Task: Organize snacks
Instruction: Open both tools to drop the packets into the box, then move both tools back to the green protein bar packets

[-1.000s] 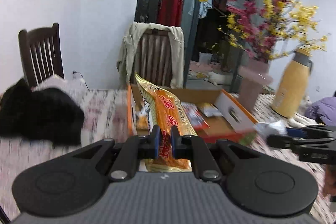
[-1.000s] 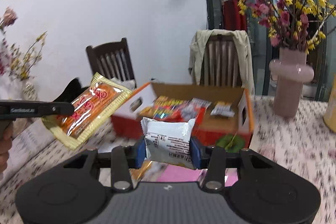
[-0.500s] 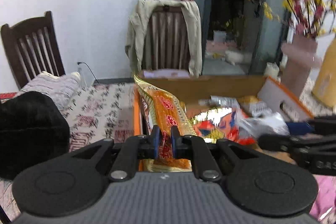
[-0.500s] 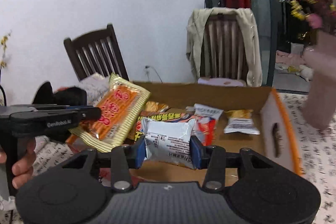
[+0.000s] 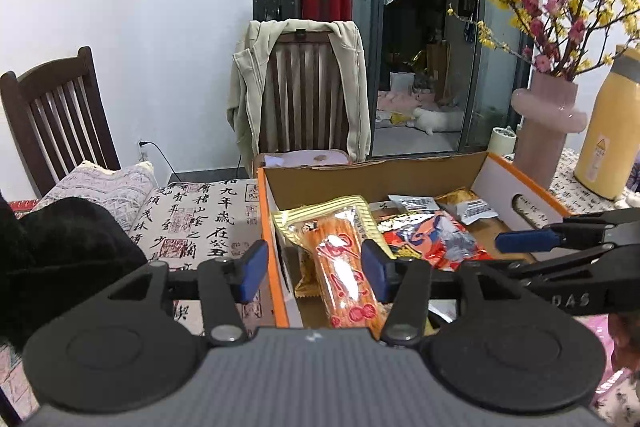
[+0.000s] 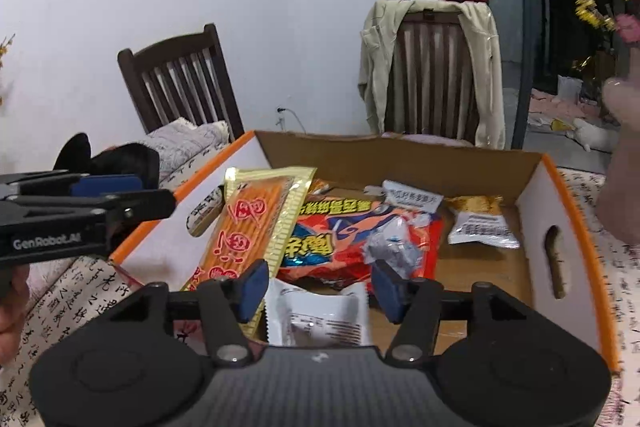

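Released since the earlier frames: both packets, now lying in the cardboard box [image 6: 404, 157]. Cut off behind the right gripper [image 6: 316, 289] body at 6 o'clock in its view: lower half of the white packet [image 6: 320, 319]. Blurred pale shape at 3 o'clock, hard to make out. Spread wide, both pairs of blue-padded fingers [image 6: 252, 287], gripping nothing. Left gripper [image 5: 314, 269] level, straddling the box's orange left wall; right gripper level above the box's near end. Flat along the left side at 11 o'clock, the orange-and-gold snack pack [image 5: 346, 267], beside a red bag [image 6: 360, 239]. Farther back, small white packs, then two chairs.
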Demonstrator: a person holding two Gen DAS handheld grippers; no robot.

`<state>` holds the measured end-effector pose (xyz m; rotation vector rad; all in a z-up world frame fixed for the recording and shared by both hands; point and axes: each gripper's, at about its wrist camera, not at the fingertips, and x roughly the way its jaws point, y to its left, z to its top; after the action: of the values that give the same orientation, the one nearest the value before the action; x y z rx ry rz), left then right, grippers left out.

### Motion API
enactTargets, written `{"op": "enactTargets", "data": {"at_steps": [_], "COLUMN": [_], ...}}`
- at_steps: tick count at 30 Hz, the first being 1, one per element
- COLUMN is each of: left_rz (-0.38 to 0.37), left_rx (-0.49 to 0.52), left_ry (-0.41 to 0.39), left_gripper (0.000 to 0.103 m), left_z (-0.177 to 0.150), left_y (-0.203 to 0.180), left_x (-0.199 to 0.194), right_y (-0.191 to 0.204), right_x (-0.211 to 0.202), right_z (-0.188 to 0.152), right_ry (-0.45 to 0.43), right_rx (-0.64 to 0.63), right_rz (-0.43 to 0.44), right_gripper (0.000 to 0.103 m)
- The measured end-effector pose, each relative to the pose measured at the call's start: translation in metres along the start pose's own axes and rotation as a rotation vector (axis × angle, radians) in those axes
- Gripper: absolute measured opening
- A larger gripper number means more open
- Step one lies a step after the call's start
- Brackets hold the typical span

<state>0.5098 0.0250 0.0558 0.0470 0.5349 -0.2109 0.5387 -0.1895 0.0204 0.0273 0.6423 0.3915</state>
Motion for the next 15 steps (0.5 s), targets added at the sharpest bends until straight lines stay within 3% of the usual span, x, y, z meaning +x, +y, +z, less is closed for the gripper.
{"op": "enactTargets", "data": {"at_steps": [5,10,15], "left_rz": [0.000,0.019,0.044], "left_rx": [0.006,0.028,0.008], "left_ry": [-0.020,-0.105,-0.135], "left_gripper": [0.060,0.079,0.084], "left_z": [-0.001,-0.010,-0.032], "left_y": [-0.004,-0.014,-0.026], "left_x": [-0.037,-0.094,-0.149], "right_y": [-0.004,-0.005,-0.005], "right_x": [-0.042,-0.095,-0.152], "right_z": [-0.002,-0.014,-0.035], "right_ry": [-0.041,-0.086,-0.118], "right_rx": [-0.027,-0.071,-0.071], "right_rz": [-0.028,-0.072,-0.077], "right_gripper": [0.063,0.069,0.073]}}
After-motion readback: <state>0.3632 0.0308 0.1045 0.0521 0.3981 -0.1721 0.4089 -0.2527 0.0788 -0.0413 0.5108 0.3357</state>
